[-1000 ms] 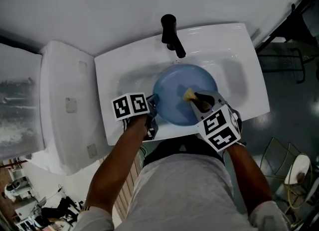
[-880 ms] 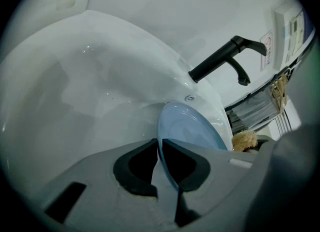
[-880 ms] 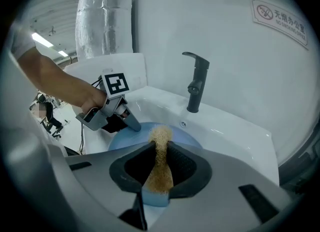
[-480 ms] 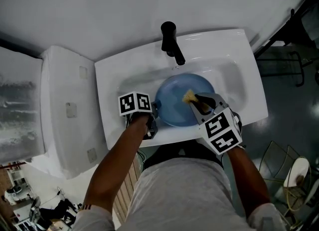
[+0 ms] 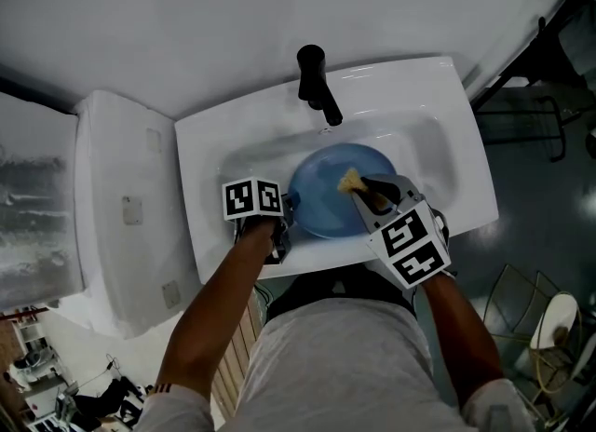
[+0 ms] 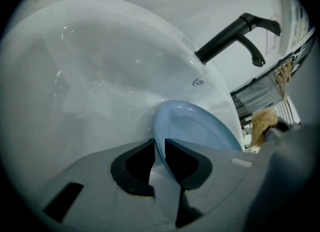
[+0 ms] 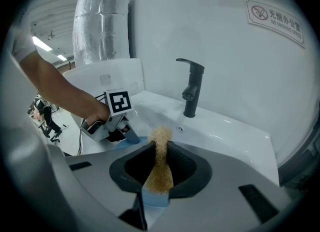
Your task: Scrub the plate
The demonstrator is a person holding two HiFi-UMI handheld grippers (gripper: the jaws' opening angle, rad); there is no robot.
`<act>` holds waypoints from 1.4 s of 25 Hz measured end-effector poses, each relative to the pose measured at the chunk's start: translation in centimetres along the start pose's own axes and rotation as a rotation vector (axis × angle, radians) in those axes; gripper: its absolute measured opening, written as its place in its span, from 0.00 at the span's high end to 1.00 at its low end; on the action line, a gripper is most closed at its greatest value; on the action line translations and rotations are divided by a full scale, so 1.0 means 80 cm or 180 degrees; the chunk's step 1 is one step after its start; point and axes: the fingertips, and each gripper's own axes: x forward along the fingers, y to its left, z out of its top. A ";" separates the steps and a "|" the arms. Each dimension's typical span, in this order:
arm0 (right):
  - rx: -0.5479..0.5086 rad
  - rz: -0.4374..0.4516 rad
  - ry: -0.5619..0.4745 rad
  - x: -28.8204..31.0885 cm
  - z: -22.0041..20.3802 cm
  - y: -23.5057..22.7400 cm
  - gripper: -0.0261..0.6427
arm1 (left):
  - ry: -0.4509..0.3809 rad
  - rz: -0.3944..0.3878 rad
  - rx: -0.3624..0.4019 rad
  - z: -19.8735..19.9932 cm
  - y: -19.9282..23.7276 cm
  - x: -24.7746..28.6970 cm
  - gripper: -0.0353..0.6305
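Observation:
A blue plate [image 5: 331, 199] lies in the white sink [image 5: 447, 95]. My left gripper [image 5: 285, 209] is at the plate's left rim. In the left gripper view the plate [image 6: 195, 131] has its rim running between the jaws of the left gripper [image 6: 159, 146]. They have just been opening, and a thin gap shows beside the rim. My right gripper [image 5: 363, 188] is shut on a yellow-brown sponge [image 5: 351, 179], over the plate's middle. In the right gripper view the sponge [image 7: 160, 168] stands pinched upright in the right gripper [image 7: 160, 148].
A black faucet [image 5: 317, 81] stands at the back of the sink, its spout over the plate's far edge. A white ribbed unit [image 5: 121, 207] adjoins the sink on the left. A wire stand [image 5: 545, 318] is on the floor at the right.
The plate and my left gripper have sunk lower into the basin, and the plate now looks flatter. My right gripper still holds the sponge at the plate's middle.

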 end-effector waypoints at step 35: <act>0.0434 0.0366 -0.1814 -0.115 0.152 -0.017 0.87 | -0.2564 -0.0924 0.1960 0.087 -0.196 -0.275 0.86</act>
